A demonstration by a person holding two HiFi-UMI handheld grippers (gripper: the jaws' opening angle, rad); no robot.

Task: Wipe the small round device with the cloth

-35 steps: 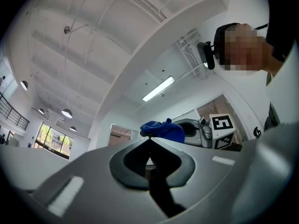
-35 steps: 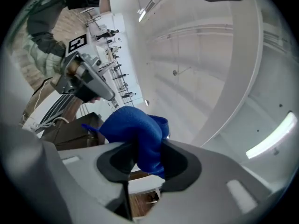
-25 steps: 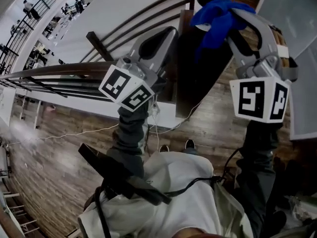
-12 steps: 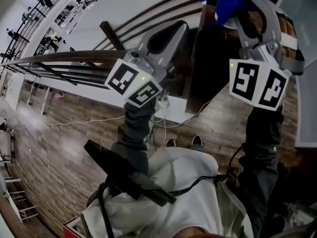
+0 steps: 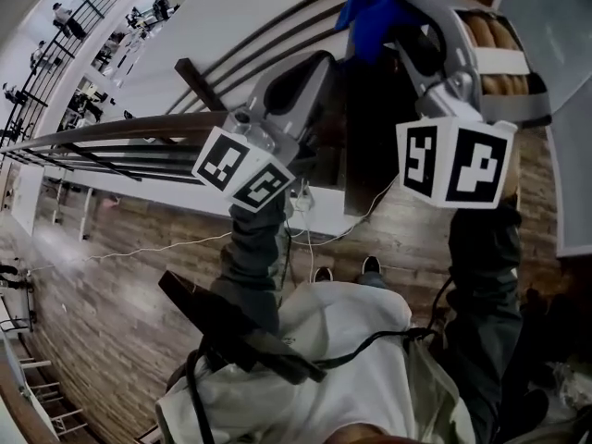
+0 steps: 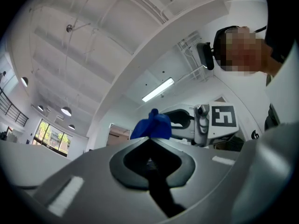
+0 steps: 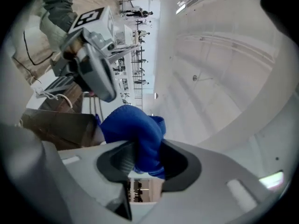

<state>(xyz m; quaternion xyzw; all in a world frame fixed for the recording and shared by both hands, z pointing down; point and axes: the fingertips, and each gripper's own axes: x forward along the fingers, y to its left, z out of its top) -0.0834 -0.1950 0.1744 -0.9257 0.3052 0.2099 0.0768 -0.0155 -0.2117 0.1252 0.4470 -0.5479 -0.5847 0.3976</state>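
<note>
My right gripper (image 5: 393, 17) is raised at the top of the head view and is shut on a bunched blue cloth (image 5: 375, 3). In the right gripper view the cloth (image 7: 135, 134) bulges out between the jaws of the right gripper (image 7: 140, 153). My left gripper (image 5: 319, 63) is held beside it to the left, jaws together with nothing between them. From the left gripper view, the left gripper (image 6: 149, 141) points at the cloth (image 6: 152, 125) and the ceiling. No small round device shows in any view now.
A dark wooden handrail (image 5: 111, 132) and a dark upright panel (image 5: 365, 137) lie below the grippers. A white cable (image 5: 185, 243) trails over the wood floor by the person's shoes (image 5: 370, 266). Far-off people stand on a lower level at top left.
The right gripper with the cloth has risen and shifted left towards the frame's top edge. The round dark device seen at the top a second ago is out of sight. The left gripper barely moved.
</note>
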